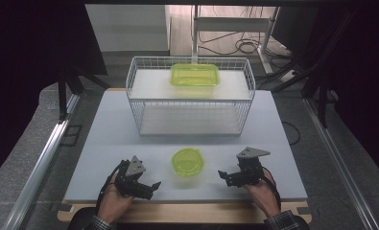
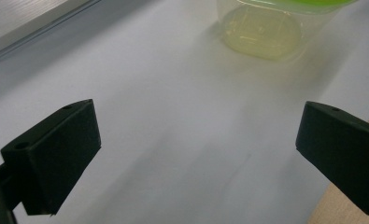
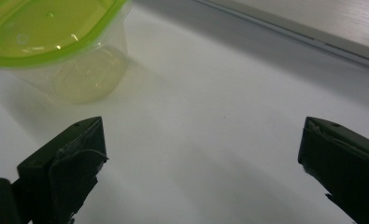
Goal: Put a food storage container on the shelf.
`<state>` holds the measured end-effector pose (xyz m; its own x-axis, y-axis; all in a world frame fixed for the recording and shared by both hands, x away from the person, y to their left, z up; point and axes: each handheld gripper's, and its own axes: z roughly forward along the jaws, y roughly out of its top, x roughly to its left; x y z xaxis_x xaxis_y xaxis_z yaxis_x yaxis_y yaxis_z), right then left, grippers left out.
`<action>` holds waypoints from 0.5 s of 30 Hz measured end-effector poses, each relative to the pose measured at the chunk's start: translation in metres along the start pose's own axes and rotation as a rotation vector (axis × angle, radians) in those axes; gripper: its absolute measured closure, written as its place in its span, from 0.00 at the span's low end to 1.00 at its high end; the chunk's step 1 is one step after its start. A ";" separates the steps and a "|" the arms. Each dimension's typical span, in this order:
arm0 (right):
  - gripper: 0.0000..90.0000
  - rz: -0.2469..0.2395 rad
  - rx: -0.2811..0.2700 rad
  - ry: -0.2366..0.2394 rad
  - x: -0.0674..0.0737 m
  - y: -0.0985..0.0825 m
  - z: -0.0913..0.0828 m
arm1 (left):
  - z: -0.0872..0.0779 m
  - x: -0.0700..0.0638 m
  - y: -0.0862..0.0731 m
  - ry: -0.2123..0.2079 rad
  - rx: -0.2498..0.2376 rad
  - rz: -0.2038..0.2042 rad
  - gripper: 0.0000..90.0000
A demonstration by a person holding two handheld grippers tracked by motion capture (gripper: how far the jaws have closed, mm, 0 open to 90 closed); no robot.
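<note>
Round lidded container (image 1: 188, 162): upright on the worktop (image 1: 105, 143) between left hand-held gripper (image 1: 151, 188) and right hand-held gripper (image 1: 224, 176), both wide and empty; rectangular container (image 1: 195, 75) already in wire basket (image 1: 138, 72), so likely half done, the round one still to move.

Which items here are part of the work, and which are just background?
In the job:
round lidded container
left gripper, open
right gripper, open

Likely bystanders:
wire basket
rectangular green-lidded container inside it
</note>
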<state>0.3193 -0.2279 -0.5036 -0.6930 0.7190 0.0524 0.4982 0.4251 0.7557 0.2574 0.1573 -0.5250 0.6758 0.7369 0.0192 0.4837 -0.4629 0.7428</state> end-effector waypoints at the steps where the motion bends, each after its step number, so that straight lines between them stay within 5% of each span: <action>1: 0.00 0.001 -0.003 0.001 0.000 0.000 0.000 | 0.001 0.000 0.000 0.004 0.004 0.008 0.00; 9: 0.02 0.010 -0.024 0.027 0.001 0.006 -0.001 | 0.003 -0.002 -0.001 0.014 0.012 0.036 0.00; 15: 0.04 0.066 -0.021 0.065 0.001 0.018 0.003 | 0.004 -0.001 -0.001 0.019 0.016 0.035 0.00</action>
<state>0.3290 -0.2173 -0.4920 -0.6918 0.7077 0.1438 0.5330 0.3661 0.7628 0.2581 0.1554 -0.5284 0.6816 0.7294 0.0580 0.4689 -0.4963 0.7306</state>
